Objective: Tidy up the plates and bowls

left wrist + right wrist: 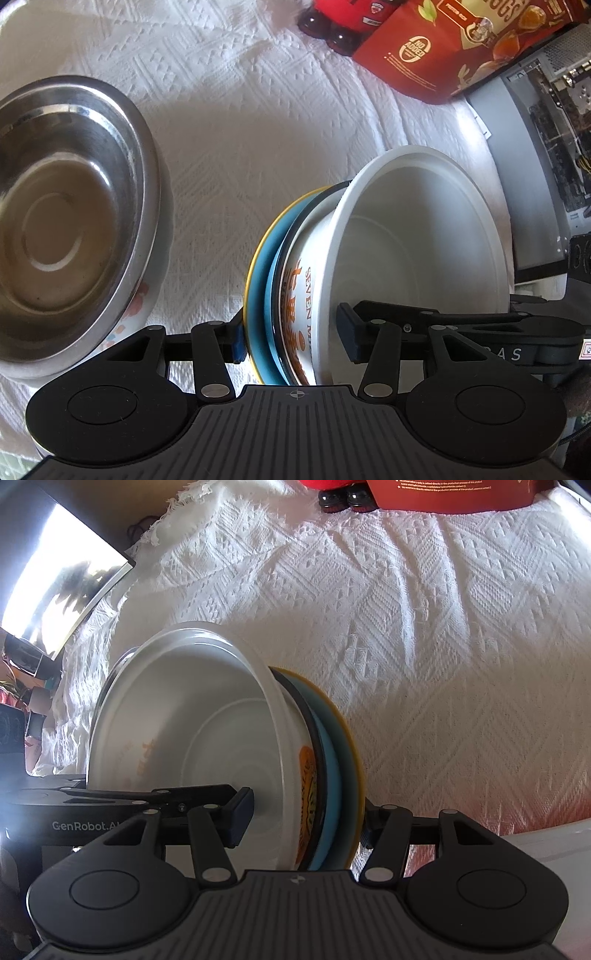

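**Both grippers clamped on the bowl stack**

We have the left gripper (293, 341) and right gripper (308, 818) pinching the white bowl (417, 236), nested in a blue plate (258, 295), lower centre, above the white cloth (258, 110). Steel bowl (70, 229) sits left.

The steel bowl (70, 221) runs off the left edge, the red snack bag (461, 48) and dark bottles (332, 26) are cropped at the top, the printed bowl (299, 317) shows only a sliver behind the white bowl (417, 243), and its orange lettering is unreadable.
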`<state>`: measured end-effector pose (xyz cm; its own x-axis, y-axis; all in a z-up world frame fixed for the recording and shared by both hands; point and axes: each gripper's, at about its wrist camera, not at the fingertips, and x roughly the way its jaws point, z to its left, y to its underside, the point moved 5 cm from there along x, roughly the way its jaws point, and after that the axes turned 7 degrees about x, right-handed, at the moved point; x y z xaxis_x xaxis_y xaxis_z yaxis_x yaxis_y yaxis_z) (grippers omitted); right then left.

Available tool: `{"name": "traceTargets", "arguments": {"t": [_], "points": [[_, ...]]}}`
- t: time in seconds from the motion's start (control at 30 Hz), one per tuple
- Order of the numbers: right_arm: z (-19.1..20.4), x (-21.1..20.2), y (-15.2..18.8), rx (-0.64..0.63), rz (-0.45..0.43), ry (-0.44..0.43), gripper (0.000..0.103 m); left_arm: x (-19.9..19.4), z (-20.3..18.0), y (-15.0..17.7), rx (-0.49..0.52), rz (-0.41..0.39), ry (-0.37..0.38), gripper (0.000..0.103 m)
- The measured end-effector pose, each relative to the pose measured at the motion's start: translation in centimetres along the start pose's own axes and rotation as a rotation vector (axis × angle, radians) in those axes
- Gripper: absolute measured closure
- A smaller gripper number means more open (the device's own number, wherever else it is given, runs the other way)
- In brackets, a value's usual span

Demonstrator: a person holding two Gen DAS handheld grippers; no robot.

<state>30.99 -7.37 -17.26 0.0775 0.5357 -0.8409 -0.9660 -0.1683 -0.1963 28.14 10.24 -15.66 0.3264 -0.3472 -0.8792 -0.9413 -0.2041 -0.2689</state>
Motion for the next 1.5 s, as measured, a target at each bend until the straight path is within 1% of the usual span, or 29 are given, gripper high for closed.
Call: {"name": "traceTargets", "arguments": {"t": [0.2, 0.57, 0.77, 0.87, 0.93, 1.03, 1.1, 1.2, 1.3, 1.37, 1.43, 1.5], "points": [[0.0, -0.1, -0.1, 0.013, 0.007, -0.003, 0.047, 0.0, -0.2, -0.1, 0.008, 0.013, -0.006, 0.052], [0.2, -1.2, -0.4, 0.008, -0.027, -0.006, 0.046, -0.6, -0.8, -0.4, 0.019, -0.01, 0.001, 0.051], [0.1, -1.2, -0.4, 0.036, -0.018, -0.018, 0.046, -0.7, -0.8, -0.2, 0.009, 0.0, -0.008, 0.051], [0.6, -1.4, -0.2, 0.035, -0.022, -0.018, 0.046, -1.3, -0.5, -0.3, 0.006, 0.007, -0.001, 0.051], [1.2, -1.9, -0.3, 0.036, -0.031, -0.015, 0.046, -2.3, -0.4, -0.4, -0.002, 0.003, 0.002, 0.051], [3.2, -3.1, -0.7, 0.015, -0.034, -0.024, 0.046, -4.9, -0.2, -0.9, 0.002, -0.022, -0.002, 0.051], [5.3, -3.7, -1.1, -0.027, -0.044, -0.031, 0.045, -7.1, 0.6, -1.3, 0.002, -0.048, -0.008, 0.051], [9.2, -3.8, -1.9, -0.095, -0.066, -0.057, 0.045, -10.5, 2.9, -1.6, 0.015, -0.092, -0.048, 0.051], [13.3, -2.2, -2.8, -0.129, -0.069, -0.097, 0.045, -13.1, 6.4, -1.7, 0.001, -0.111, -0.094, 0.051], [15.7, -0.3, -3.2, -0.137, -0.057, -0.122, 0.045, -13.9, 9.3, -1.7, -0.015, -0.108, -0.118, 0.051], [17.6, 1.9, -3.4, -0.135, -0.031, -0.133, 0.046, -13.8, 11.7, -1.9, -0.037, -0.098, -0.13, 0.051], [18.8, 4.2, -3.7, -0.121, -0.001, -0.131, 0.046, -13.2, 14.0, -1.9, -0.062, -0.088, -0.129, 0.051]]}}
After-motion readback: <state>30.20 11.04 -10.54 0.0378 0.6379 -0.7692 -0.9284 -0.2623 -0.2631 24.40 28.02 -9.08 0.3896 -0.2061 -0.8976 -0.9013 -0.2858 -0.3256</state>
